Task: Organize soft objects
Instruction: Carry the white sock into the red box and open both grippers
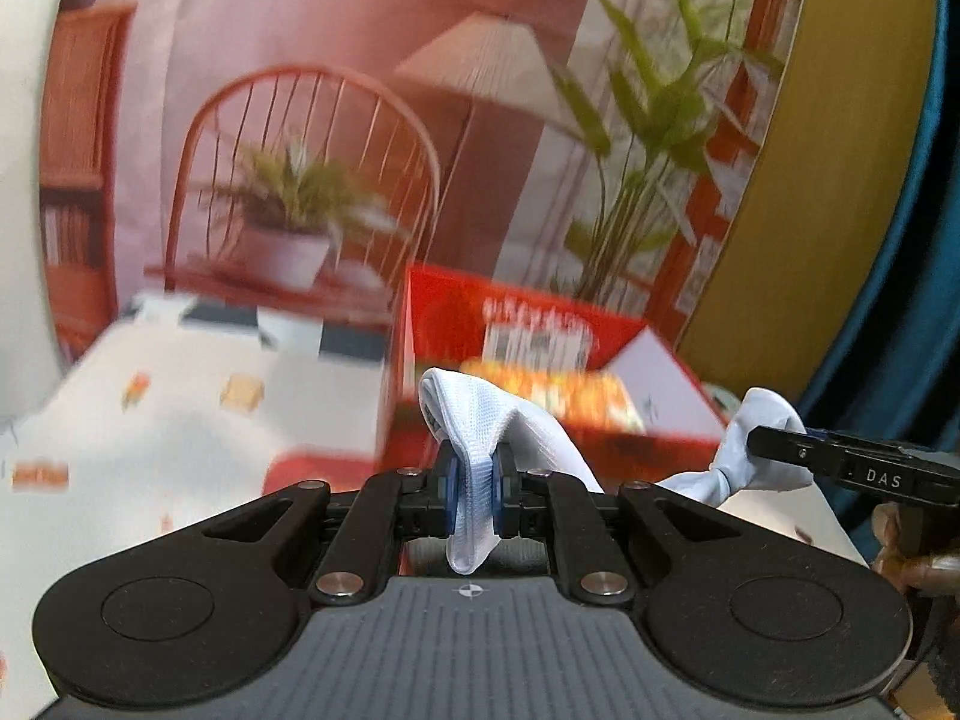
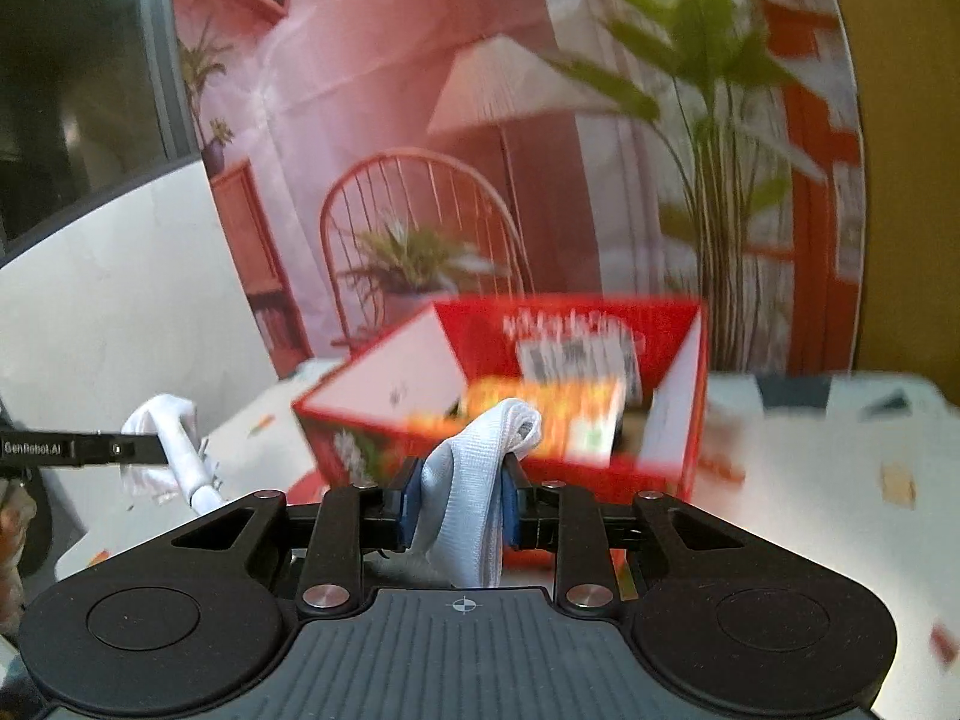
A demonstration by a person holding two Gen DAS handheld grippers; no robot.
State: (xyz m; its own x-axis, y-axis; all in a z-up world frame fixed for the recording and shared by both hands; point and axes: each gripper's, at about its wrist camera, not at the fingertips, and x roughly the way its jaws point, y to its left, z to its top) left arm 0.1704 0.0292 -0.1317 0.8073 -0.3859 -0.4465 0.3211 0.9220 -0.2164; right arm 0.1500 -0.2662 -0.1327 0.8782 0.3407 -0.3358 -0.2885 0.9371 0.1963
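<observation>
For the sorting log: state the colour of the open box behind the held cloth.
Red outside, white inner walls: the box, clearest in the right wrist view.

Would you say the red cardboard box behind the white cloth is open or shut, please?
Open: the red cardboard box has its flaps raised, showing white inner faces.

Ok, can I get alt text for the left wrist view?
The left gripper is shut on a pale blue-white knit cloth, whose other end the right gripper pinches. Behind stands an open red cardboard box on a patterned white tablecloth.
</observation>
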